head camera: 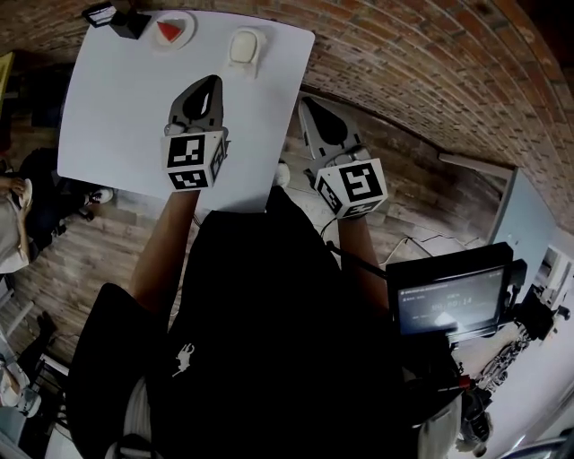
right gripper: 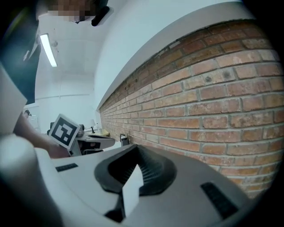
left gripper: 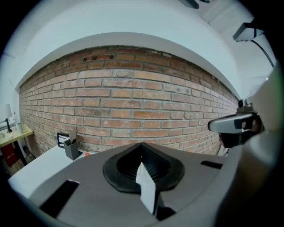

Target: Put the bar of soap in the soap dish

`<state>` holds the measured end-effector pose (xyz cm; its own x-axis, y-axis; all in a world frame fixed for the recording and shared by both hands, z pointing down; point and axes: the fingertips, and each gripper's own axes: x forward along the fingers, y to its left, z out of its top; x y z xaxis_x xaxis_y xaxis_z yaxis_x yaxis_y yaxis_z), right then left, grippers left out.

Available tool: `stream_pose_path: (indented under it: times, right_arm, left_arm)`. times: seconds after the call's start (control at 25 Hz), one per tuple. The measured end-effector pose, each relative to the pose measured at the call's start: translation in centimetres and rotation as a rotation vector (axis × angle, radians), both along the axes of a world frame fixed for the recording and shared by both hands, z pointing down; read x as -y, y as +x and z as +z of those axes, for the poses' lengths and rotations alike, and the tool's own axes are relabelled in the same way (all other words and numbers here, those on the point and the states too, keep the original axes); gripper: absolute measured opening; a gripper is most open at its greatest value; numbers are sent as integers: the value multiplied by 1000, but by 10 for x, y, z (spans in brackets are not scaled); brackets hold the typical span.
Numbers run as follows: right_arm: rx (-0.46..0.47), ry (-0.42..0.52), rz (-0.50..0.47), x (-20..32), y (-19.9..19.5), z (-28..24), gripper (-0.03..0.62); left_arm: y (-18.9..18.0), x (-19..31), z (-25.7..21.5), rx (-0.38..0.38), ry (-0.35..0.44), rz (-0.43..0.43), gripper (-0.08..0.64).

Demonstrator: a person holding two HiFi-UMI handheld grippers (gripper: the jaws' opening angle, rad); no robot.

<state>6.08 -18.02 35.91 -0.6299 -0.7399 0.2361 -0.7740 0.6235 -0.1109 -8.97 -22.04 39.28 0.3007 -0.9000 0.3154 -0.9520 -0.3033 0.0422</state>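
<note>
Item: soap dish, at 11 o'clock on the table; contents, red bar of soap. Second white dish, at 12 o'clock; contents pale, I can't identify them. My left gripper and right gripper: clenched, empty.

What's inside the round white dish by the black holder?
A red wedge-shaped piece lies in the dish. The dish's bottom under it is covered, and the piece is too small to identify.

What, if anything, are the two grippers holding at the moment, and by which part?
Nothing is held: the left gripper and the right gripper each have their jaws closed together with nothing between them.
</note>
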Motion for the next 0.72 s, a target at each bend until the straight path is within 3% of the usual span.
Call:
stream_pose_path:
  times: [0.4,0.72]
  right_arm:
    - [-5,52,-22,-4,-5,-23,3]
    - [3,63,-56,-14,-22,-28,3]
  left_arm:
    - [-12,-35,-38,1,80,13,6]
    - [-18,-47,-47,-5,99,42,6]
